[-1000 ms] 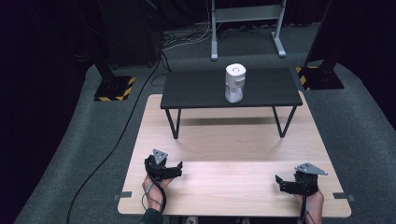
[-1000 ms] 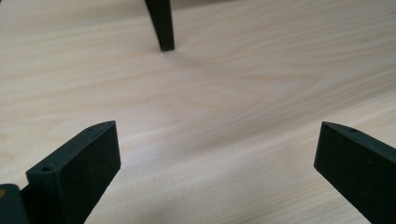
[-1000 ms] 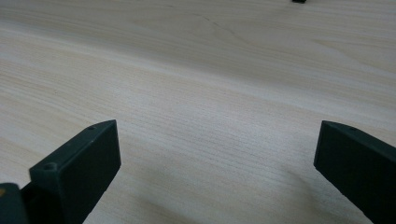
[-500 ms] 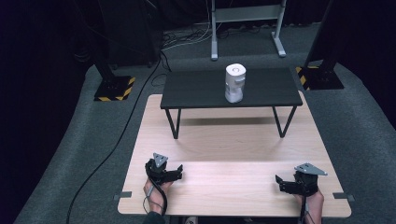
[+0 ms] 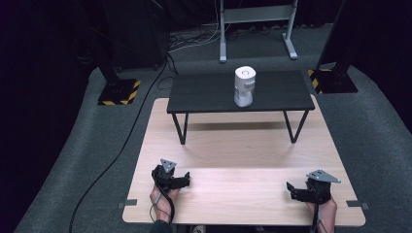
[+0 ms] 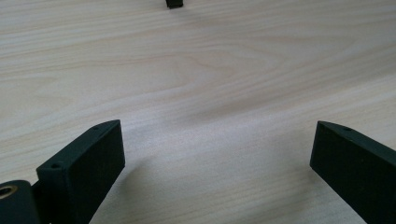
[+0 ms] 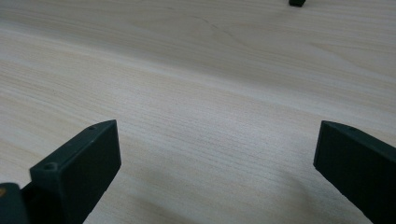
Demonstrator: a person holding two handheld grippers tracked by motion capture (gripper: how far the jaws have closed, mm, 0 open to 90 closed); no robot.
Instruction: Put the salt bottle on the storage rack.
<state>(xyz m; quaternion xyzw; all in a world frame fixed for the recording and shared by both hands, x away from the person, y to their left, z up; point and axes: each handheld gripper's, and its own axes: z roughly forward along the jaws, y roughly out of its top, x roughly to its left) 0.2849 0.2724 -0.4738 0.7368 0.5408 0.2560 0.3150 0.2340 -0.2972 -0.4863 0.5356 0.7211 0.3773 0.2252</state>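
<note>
Left gripper [image 5: 183,180] fingers spread; right gripper [image 5: 293,190] likewise; both empty.

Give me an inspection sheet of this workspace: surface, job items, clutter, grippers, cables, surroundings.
Surface: light wooden table, bare wood between both grippers' jaws; a small black table stands on its far half.
Job's things: white cylindrical device, upright on the small black table, far from both grippers.
Clutter: nothing seen.
Grippers: left gripper and right gripper low at the near edge, jaws wide apart, holding nothing.
Cables: one black cable runs across the floor left of the table; a cable trails from each gripper.
Surroundings: grey carpet, two stand bases with yellow-black stripes, a grey metal frame behind, dark backdrop.
</note>
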